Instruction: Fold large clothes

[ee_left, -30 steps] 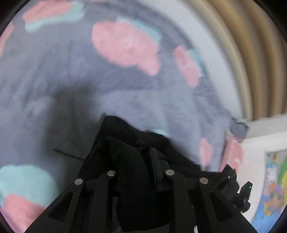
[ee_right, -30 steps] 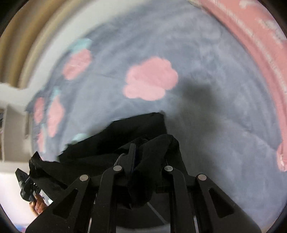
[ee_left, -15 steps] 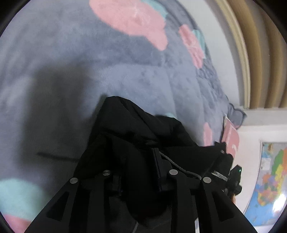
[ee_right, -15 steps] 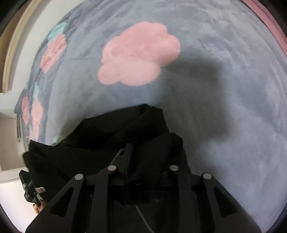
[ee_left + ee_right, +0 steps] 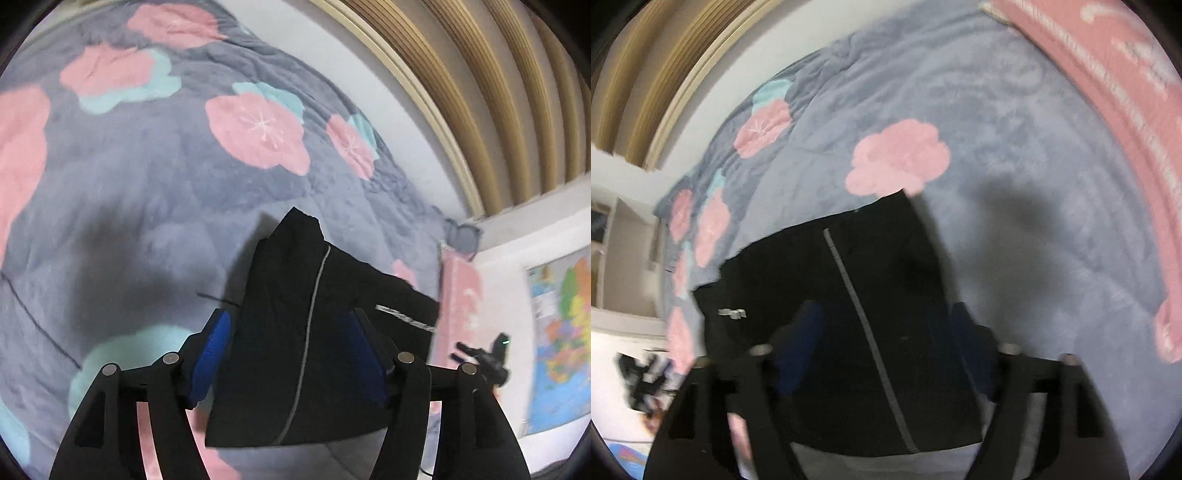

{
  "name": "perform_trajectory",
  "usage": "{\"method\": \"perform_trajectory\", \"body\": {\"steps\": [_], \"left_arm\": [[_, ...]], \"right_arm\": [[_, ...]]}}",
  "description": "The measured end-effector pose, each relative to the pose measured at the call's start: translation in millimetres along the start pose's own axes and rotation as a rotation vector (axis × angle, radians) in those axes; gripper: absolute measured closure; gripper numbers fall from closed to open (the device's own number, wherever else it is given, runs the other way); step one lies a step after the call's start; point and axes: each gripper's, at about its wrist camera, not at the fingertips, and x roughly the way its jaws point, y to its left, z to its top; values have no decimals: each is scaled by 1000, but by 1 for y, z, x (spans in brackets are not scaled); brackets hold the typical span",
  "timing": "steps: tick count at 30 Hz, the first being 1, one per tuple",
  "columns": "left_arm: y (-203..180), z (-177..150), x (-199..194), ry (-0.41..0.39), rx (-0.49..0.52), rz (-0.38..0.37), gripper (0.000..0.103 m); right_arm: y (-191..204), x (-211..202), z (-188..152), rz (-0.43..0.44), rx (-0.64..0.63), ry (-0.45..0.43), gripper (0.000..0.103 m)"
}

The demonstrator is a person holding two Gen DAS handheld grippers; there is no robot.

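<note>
— Where is the black folded garment with the thin grey stripe [image 5: 295,332] sitting?

— It is lying flat on the grey plush blanket with pink and teal flowers [image 5: 155,192] that is covering the bed. In the left wrist view it is filling the centre and running toward 3 o'clock; in the right wrist view it is spreading from the centre toward 9 o'clock.

— What is the left hand-held gripper [image 5: 291,354] doing?

— Its jaws have just been opening and are standing wide apart. The blue pads [image 5: 214,354] are showing on either side of the garment, and they are not pressing on it.

— And the right hand-held gripper [image 5: 886,354]?

— It is blurred, but its jaws have likewise just been opening and are spread wide, gripping nothing; the garment is lying below and between them.

— Anything else around?

— A pink patterned cloth [image 5: 1108,92] is lying along the blanket at 2 o'clock in the right view, and a colourful wall map [image 5: 561,332] is hanging at 3 o'clock in the left view.
</note>
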Motion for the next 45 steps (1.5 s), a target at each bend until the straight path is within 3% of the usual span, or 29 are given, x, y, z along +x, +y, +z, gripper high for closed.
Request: {"method": "perform_trajectory", "body": {"steps": [5,8,16,18,19,20,21,23,24,28,30,33,37,40,42,45], "left_arm": [[-19,25,83,55,58,114,36],[-16,40,122,73,62,133,36],[-7,55,184,180,75,166,36],[-8,54,188,179,71,153,36],[-9,51,186,162,76,152,36],[-13,49,183,131,92,162,52],[-18,45,179,113,120,190,75],[-29,37,164,69,170,242,85],[-34,34,150,31,174,234,91],[-53,46,92,-121,125,149,92],[-64,57,80,-173,116,115,92],[-76,74,90,-216,128,168,92],[-42,91,161,-122,35,307,91],[-15,86,206,-23,-17,329,90],[-6,80,224,8,-13,347,83],[-4,84,226,35,-3,342,70]], "right_arm": [[16,42,14,-93,-153,-22,23],[19,73,28,-128,-217,-15,23],[13,123,53,-48,-231,33,23],[22,125,48,-64,-261,22,34],[27,125,44,-81,-281,18,51],[33,124,40,-118,-309,4,65],[39,120,35,-148,-332,-17,77],[44,109,32,-183,-347,-57,83],[45,100,30,-196,-352,-83,85],[57,53,36,-259,-364,-210,86],[64,36,47,-250,-353,-258,87],[75,36,69,-275,-343,-291,87],[68,97,91,-332,-302,-196,87],[48,151,91,-330,-262,-61,88],[40,175,86,-316,-241,1,87],[42,180,82,-343,-254,9,80]]}}
